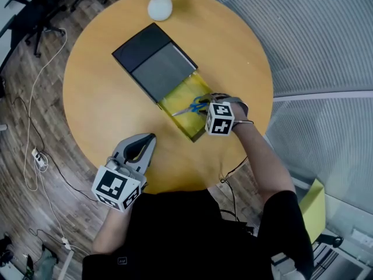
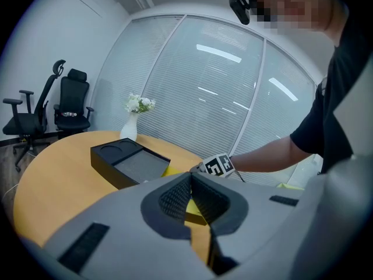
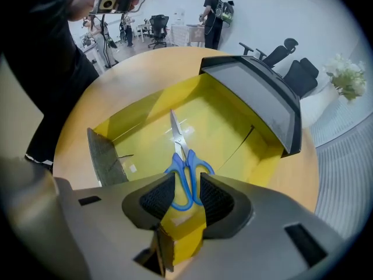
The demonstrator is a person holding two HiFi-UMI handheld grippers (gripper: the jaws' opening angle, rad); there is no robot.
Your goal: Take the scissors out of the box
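Wood-toned round bench (image 1: pixel 99 98) carries one box (image 1: pixel 183 89) and one white vase (image 1: pixel 159 6) of flowers. The box has a black lid slid partway back, exposing a yellow interior. This interior contains one pair of scissors (image 3: pixel 182 156), lying flat, blades pointing away from the right gripper (image 3: pixel 185 194). Its jaws pinch the blue handles at the near wall. The left gripper (image 2: pixel 190 177) sits at the bench edge, well apart from the box, jaws pressed together, empty.

Round wood table (image 1: pixel 99 115), plank floor (image 1: pixel 17 174), 2 black office chairs (image 2: pixel 73 98), curved glass wall (image 2: pixel 192 98) w/ blinds.
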